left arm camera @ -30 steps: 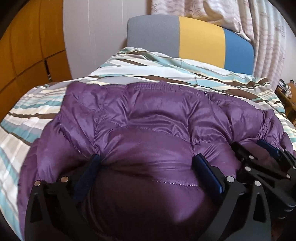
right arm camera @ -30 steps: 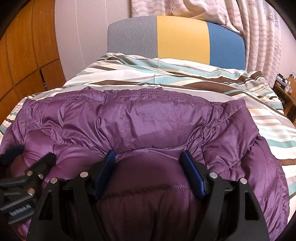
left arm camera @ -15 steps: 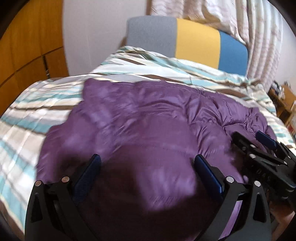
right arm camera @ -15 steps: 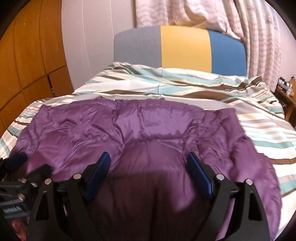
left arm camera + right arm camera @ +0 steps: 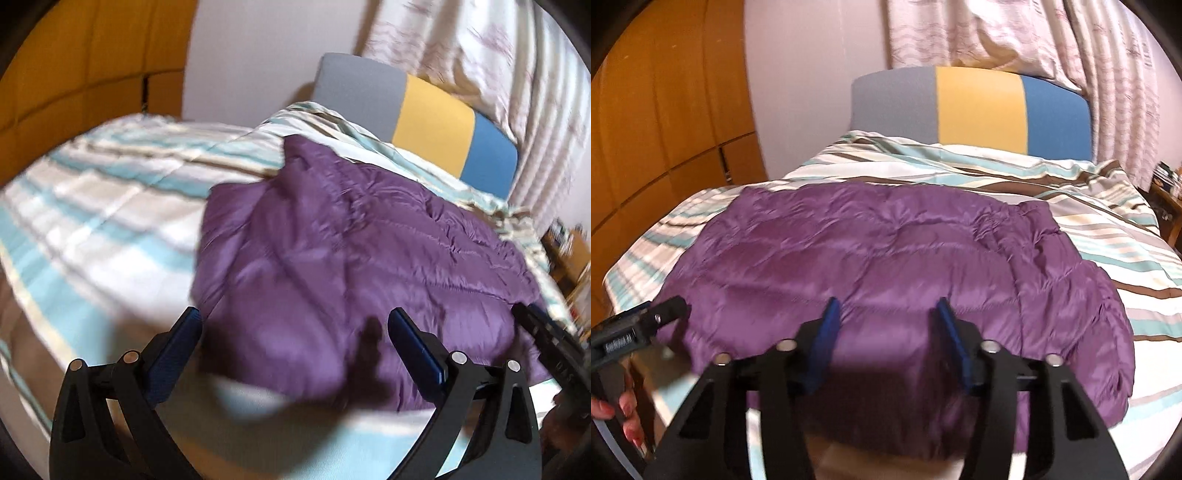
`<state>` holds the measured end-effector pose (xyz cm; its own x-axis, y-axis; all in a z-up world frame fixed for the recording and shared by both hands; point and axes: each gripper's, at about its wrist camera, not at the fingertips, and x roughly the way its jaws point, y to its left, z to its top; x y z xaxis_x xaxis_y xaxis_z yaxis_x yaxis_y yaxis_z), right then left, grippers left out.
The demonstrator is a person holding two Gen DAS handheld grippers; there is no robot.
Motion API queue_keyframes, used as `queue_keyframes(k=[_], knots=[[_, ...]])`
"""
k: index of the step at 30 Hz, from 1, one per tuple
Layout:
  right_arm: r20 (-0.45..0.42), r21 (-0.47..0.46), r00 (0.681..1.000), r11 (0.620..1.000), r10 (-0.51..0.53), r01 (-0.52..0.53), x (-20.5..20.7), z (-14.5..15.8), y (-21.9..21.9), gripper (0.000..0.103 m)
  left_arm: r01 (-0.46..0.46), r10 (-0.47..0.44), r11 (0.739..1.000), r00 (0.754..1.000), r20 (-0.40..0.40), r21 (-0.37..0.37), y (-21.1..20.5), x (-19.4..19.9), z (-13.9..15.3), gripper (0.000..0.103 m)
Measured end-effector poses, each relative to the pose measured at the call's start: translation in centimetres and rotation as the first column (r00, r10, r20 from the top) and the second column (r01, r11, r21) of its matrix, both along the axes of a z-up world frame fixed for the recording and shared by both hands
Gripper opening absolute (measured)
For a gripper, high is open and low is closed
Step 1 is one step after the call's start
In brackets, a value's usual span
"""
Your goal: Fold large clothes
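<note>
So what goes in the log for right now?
jacket: on bed | left gripper: open, empty | right gripper: closing, empty

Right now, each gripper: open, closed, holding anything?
Left gripper: open, holding nothing.
Right gripper: closing, nothing held; purple down jacket lies free on the bed.

Purple puffer jacket (image 5: 369, 251) spread flat on striped bedding (image 5: 110, 221), reaching from centre toward far right. Left tongs (image 5: 293, 332) in near foreground, blue-padded jaws wide apart, nothing between them, hanging above jacket's near-left corner and bare bedding. Tip of right tongs (image 5: 546, 339) poking in at near right edge, over jacket's near-right part; jaw state not readable here. Grey, yellow and blue headboard (image 5: 417, 114) far behind, patterned curtain (image 5: 498, 74) at far right, orange wooden cabinets (image 5: 74, 74) far left. Whole view motion-blurred.
</note>
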<state>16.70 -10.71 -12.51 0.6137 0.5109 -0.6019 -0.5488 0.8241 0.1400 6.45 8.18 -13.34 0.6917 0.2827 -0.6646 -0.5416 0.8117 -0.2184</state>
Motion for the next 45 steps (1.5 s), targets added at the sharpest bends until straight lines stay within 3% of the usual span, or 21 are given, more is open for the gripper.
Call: queue_keyframes(k=[2, 4, 6, 7, 12, 16, 21, 24, 26, 28, 31, 34, 37, 40, 43, 45], knots=[[-0.001, 0.009, 1.000, 1.000, 0.018, -0.018, -1.1, 0.0, -0.2, 0.040, -0.033, 0.033, 0.999, 0.999, 0.010, -0.044, 0.4, -1.8, -0.4, 0.099], [-0.005, 0.017, 1.000, 1.000, 0.024, -0.023, -1.7, -0.2, -0.3, 0.033, -0.044, 0.045, 0.994, 0.999, 0.011, -0.099, 0.7, -3.0, -1.0, 0.090], [-0.008, 0.023, 0.999, 0.999, 0.037, -0.037, -2.1, -0.3, -0.2, 0.026, -0.029, 0.028, 0.985, 1.000, -0.006, -0.168, 0.8, -3.2, -1.7, 0.073], [-0.005, 0.015, 0.999, 0.999, 0.046, -0.046, -2.2, -0.4, 0.0, 0.025, -0.018, 0.016, 0.981, 1.000, -0.009, -0.195, 0.7, -3.3, -1.9, 0.072], [-0.039, -0.046, 0.997, 0.997, 0.063, -0.065, -1.2, -1.7, 1.2, 0.023, 0.075, -0.053, 0.953, 0.995, 0.083, -0.292, -0.5, -2.3, -2.1, 0.071], [-0.116, -0.060, 0.991, 0.995, 0.069, -0.076, 0.0, -3.2, 1.6, 0.023, 0.033, 0.022, 0.929, 0.989, 0.144, -0.369, 0.4, -1.0, -2.9, 0.072], [-0.121, -0.062, 0.990, 0.995, 0.067, -0.075, 0.0, -3.4, 1.6, 0.022, -0.030, 0.126, 0.909, 0.971, 0.205, -0.416, 1.4, 0.0, -3.2, 0.076], [-0.118, -0.062, 0.991, 0.995, 0.067, -0.075, 0.0, -3.5, 1.5, 0.022, -0.083, 0.185, 0.900, 0.962, 0.202, -0.429, 1.5, 0.4, -3.3, 0.058], [-0.116, -0.061, 0.991, 0.995, 0.067, -0.074, -0.1, -3.5, 1.5, 0.022, -0.107, 0.236, 0.867, 0.948, 0.212, -0.486, 2.5, 0.1, -3.6, 0.043], [-0.112, -0.061, 0.992, 0.995, 0.066, -0.073, -0.3, -3.5, 1.6, 0.023, -0.126, 0.275, 0.840, 0.937, 0.215, -0.527, 3.2, -0.2, -3.8, 0.035], [-0.109, -0.062, 0.992, 0.996, 0.062, -0.069, -0.5, -3.5, 1.5, 0.022, -0.110, 0.209, 0.920, 0.950, 0.231, -0.377, 1.4, 0.2, -1.2, 0.022], [-0.114, -0.058, 0.992, 0.997, 0.052, -0.059, -0.6, -3.5, 1.3, 0.022, -0.072, 0.144, 0.967, 0.947, 0.289, -0.245, -0.5, 0.3, 1.7, 0.020], [-0.124, -0.050, 0.991, 0.998, 0.040, -0.046, -0.4, -3.5, 1.1, 0.023, -0.017, 0.050, 0.994, 0.944, 0.325, -0.104, -2.9, 0.9, 4.1, 0.020], [-0.147, -0.020, 0.989, 0.999, 0.030, -0.034, -0.1, -3.5, 0.4, 0.023, 0.044, -0.052, 0.998, 0.942, 0.332, 0.034, -5.2, 1.9, 6.0, 0.020], [-0.181, 0.042, 0.983, 0.999, 0.024, -0.016, 0.4, -3.4, -0.7, 0.023, 0.105, -0.160, 0.977, 0.934, 0.318, 0.183, -8.0, 2.8, 7.8, 0.020], [-0.207, 0.111, 0.978, 0.994, 0.014, 0.009, 0.6, -3.2, -2.0, 0.032, 0.129, -0.205, 0.959, 0.931, 0.304, 0.252, -9.2, 3.5, 8.3, 0.020]])
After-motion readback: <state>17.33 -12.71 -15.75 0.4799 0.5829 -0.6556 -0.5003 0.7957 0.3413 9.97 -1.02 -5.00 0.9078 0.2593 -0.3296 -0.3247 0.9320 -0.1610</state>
